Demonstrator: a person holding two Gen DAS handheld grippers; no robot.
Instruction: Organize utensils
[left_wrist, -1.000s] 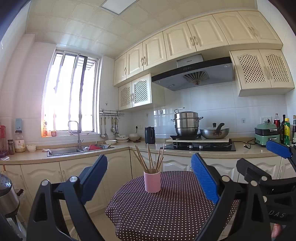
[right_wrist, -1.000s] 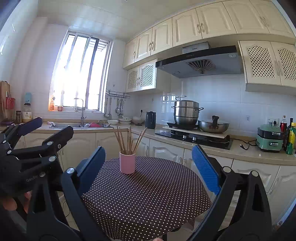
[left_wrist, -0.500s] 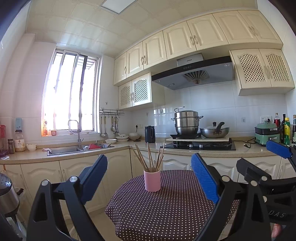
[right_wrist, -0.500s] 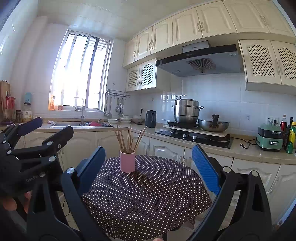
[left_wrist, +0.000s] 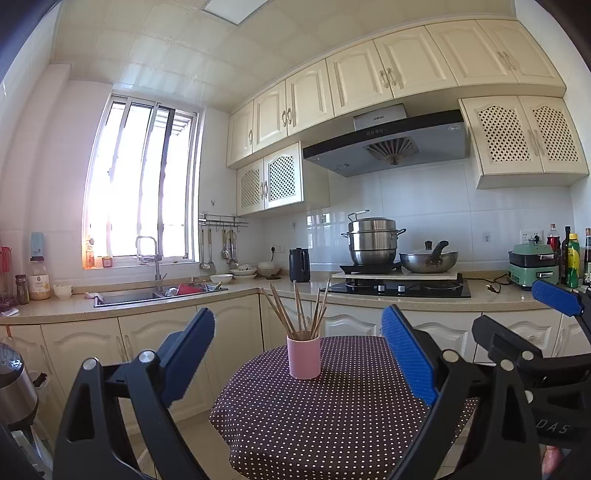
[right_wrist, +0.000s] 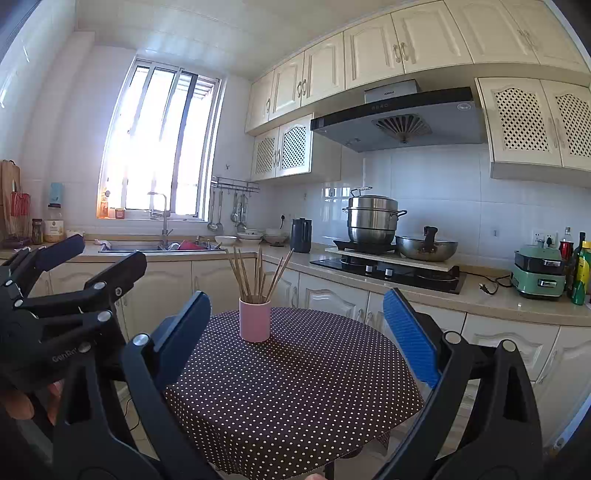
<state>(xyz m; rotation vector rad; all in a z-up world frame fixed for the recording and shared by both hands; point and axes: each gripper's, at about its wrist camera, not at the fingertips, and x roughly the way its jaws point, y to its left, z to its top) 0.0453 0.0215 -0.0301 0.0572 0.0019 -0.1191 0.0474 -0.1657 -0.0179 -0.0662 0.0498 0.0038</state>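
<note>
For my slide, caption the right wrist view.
Open right claw faces a pink cup of chopsticks on a dotted table.

This is a home kitchen: cream cabinets (left_wrist: 354, 85) line the walls, a range hood (left_wrist: 388, 147) hangs over a gas hob (left_wrist: 399, 288) with a steamer pot (left_wrist: 373, 240), and a sink (left_wrist: 147, 295), apparently holding dishes, sits under the far-left window (left_wrist: 140, 184).

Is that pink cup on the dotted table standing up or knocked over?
Upright. The pink cup sits flat on the dotted tablecloth, and the chopsticks inside fan upward out of its open top.
</note>
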